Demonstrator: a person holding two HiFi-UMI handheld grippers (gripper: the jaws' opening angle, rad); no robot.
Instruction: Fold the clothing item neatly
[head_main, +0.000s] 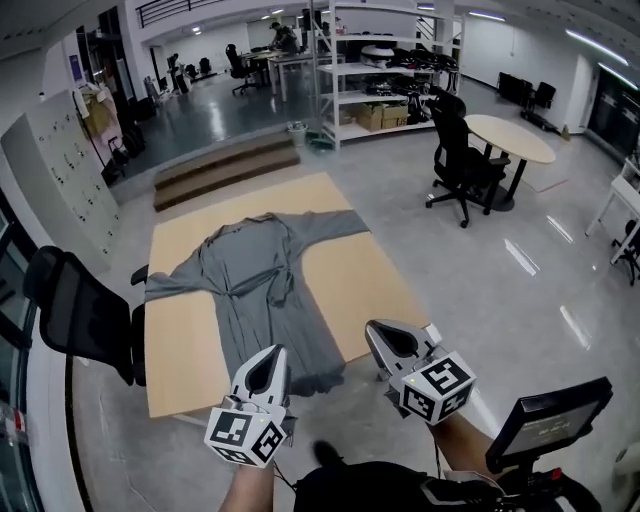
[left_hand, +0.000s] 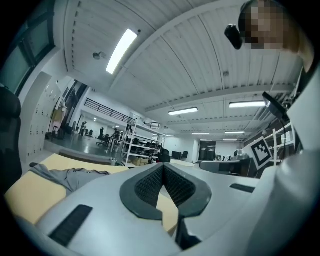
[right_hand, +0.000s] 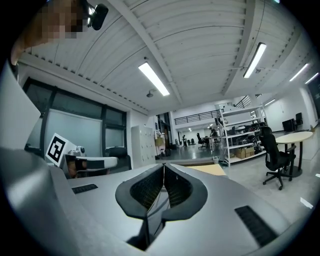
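A grey robe-like garment (head_main: 258, 290) lies spread flat on a wooden table (head_main: 360, 280), sleeves stretched out left and right, hem toward me. Its left sleeve (left_hand: 65, 175) shows in the left gripper view. My left gripper (head_main: 279, 349) hovers shut and empty just short of the hem at the table's near edge. My right gripper (head_main: 370, 327) is also shut and empty, above the table's near right part, to the right of the hem. Both point level across the table. In the gripper views the left gripper (left_hand: 163, 165) and the right gripper (right_hand: 163, 164) have their pads together with nothing between.
A black office chair (head_main: 85, 312) stands at the table's left side. Another black chair (head_main: 462, 160) and a round table (head_main: 512, 138) stand far right. Wooden steps (head_main: 225, 168) and metal shelving (head_main: 385, 70) lie beyond the table. A dark monitor (head_main: 548, 415) sits at lower right.
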